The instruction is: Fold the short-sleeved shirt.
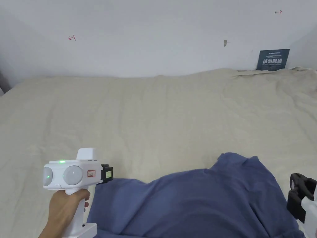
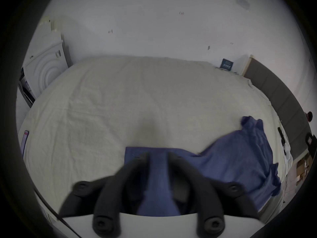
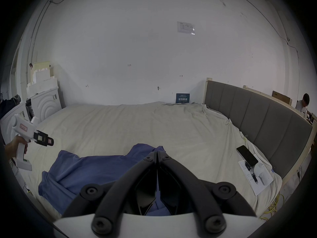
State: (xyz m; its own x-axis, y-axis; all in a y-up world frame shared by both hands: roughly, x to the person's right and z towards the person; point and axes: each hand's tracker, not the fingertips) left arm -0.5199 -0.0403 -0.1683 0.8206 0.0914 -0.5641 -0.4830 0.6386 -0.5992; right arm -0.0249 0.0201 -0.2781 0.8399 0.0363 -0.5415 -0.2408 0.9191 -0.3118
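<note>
The left gripper [image 2: 158, 155] hangs over the near left corner of the blue shirt [image 1: 198, 204], its jaws spread with a gap between them and nothing in them; the shirt's straight edge lies just past the fingertips [image 2: 145, 155] in the left gripper view. A hand [image 1: 66, 206] holds its white handle, and in the head view it sits just left of the shirt's edge, above the bed [image 1: 154, 117].

The right gripper [image 3: 157, 153] has its jaws pressed together, tip to tip. Blue cloth lies beneath and beyond them, but I cannot tell whether any is caught between. In the head view it shows at the shirt's right edge.

The shirt lies rumpled on the bed's beige sheet between the two grippers, one part bunched up beyond the right gripper. To the right of that gripper, near the grey headboard [image 3: 257, 121], lie a phone [image 3: 247, 155] and a sheet of paper [image 3: 257, 181]. A dark sign [image 1: 273, 59] leans on the white wall far beyond.
</note>
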